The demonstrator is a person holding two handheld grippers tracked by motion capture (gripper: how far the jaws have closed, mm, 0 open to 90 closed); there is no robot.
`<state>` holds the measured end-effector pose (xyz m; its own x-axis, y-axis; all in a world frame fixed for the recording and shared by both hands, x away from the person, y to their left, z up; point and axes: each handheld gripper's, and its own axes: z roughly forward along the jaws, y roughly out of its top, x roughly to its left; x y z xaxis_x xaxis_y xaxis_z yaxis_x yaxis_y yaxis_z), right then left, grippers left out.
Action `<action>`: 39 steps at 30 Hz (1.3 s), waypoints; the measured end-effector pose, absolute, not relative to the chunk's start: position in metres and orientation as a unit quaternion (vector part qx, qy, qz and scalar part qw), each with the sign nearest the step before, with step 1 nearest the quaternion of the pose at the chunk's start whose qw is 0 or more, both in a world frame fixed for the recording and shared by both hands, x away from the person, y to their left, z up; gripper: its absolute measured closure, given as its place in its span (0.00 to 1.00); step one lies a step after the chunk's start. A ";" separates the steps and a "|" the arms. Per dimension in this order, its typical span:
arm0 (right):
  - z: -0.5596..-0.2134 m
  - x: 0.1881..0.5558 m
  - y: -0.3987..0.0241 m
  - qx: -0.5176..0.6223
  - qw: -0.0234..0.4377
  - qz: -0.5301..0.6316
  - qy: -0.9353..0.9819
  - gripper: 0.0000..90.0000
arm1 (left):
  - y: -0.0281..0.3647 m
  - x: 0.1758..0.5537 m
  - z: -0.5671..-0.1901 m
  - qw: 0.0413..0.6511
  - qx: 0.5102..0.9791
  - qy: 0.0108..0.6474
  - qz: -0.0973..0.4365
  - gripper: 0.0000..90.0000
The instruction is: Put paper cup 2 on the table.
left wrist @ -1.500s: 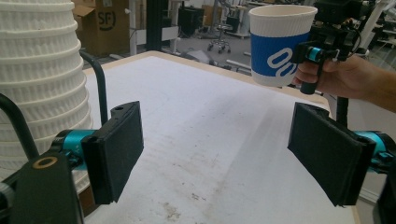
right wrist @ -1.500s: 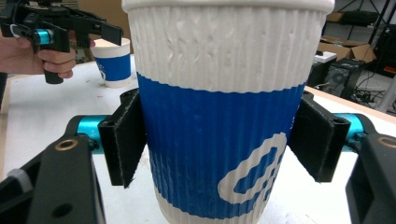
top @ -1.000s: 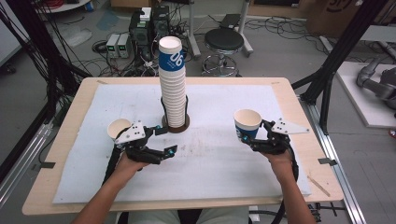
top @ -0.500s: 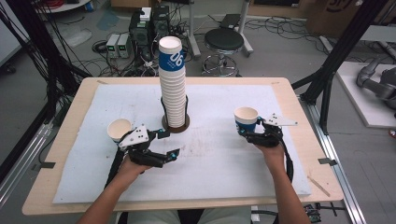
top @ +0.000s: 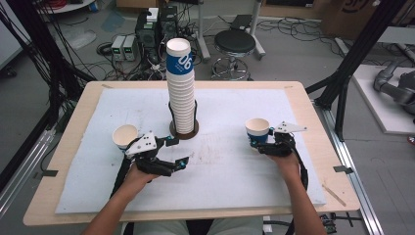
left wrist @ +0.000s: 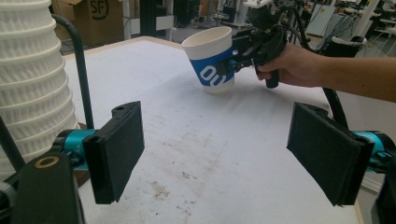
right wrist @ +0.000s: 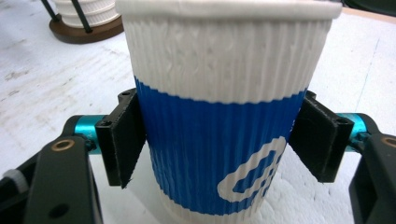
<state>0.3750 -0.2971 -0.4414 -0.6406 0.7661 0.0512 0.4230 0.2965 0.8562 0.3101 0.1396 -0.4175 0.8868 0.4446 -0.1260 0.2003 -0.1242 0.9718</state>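
My left tongs (left wrist: 215, 154) now gape wide, empty, their cup (top: 125, 135) released onto the mat (top: 230, 181). My right tongs (right wrist: 224, 140) grip the other cup (right wrist: 224, 116), lowered nearly down.

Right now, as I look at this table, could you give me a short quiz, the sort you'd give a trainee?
1. True or false: the left gripper is clamped on a cup.
2. What does the right gripper hold? A) a blue-and-white paper cup B) a spoon C) a lid
3. Fill in: besides the tall stack of paper cups, ___ single cups are out.

Key: 1. False; its jaws stand open with nothing between them. 2. A. 3. Two: the held one and another paper cup beside the left gripper.
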 end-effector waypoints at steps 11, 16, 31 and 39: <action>-0.446 0.361 -0.313 0.380 0.178 0.455 0.785 0.27 | 0.138 0.309 -0.422 0.625 0.744 0.218 0.094 0.21; -0.447 0.360 -0.316 0.385 0.176 0.457 0.783 0.21 | 0.137 0.309 -0.422 0.625 0.744 0.218 0.091 0.21; -0.435 0.326 -0.328 0.384 0.145 0.455 0.791 0.21 | 0.142 0.308 -0.421 0.632 0.737 0.219 0.094 0.21; -0.413 0.298 -0.322 0.351 0.170 0.490 0.780 0.21 | 0.149 0.308 -0.417 0.635 0.732 0.221 0.106 0.20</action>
<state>0.2979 -0.3221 -0.4127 -0.6962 0.7135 0.0793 0.3805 0.2732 0.8835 0.3083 0.1494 -0.4174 0.8794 0.4591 -0.1261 0.1896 -0.0947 0.9773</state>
